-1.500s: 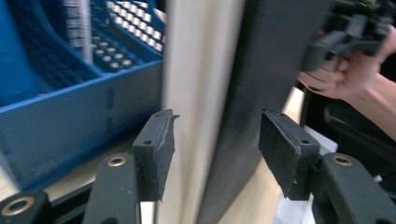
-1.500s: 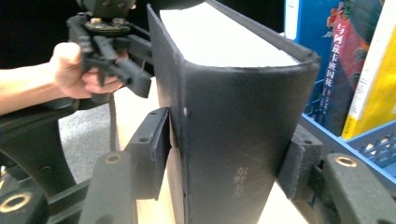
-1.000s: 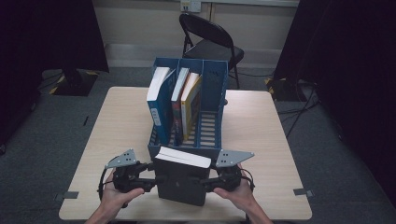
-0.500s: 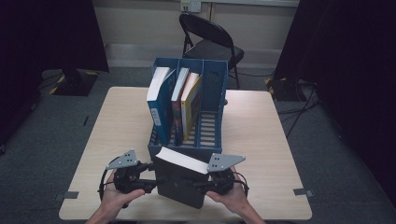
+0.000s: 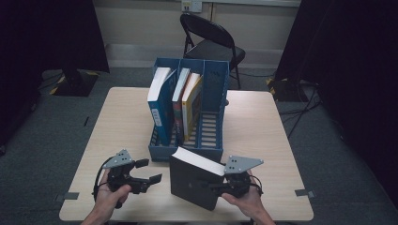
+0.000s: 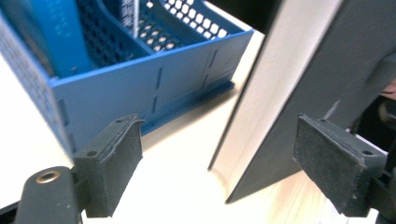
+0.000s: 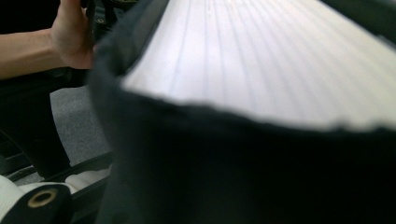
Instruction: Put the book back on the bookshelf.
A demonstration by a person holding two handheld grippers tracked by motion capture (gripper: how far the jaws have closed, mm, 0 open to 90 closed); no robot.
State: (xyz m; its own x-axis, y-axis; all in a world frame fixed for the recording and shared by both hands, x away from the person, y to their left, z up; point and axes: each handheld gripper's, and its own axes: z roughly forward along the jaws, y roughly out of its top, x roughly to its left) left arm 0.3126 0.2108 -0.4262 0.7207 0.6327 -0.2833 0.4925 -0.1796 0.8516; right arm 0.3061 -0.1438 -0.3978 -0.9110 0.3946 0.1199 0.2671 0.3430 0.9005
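Right gripper (image 5: 217,186) is clamped on the thick black hardcover book (image 5: 195,182), standing tilted on the pale wooden bench (image 5: 263,136). Left gripper (image 5: 149,171) jaws have just been opening, now wide apart, nothing between, beside the blue plastic file rack (image 5: 206,140).

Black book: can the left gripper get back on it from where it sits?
Probably yes. The left gripper is open, the black book stands just beside it in the right gripper, only bare table between.

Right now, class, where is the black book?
In the high view the black book stands at the table's near edge, just before the blue file rack, beside the right gripper.
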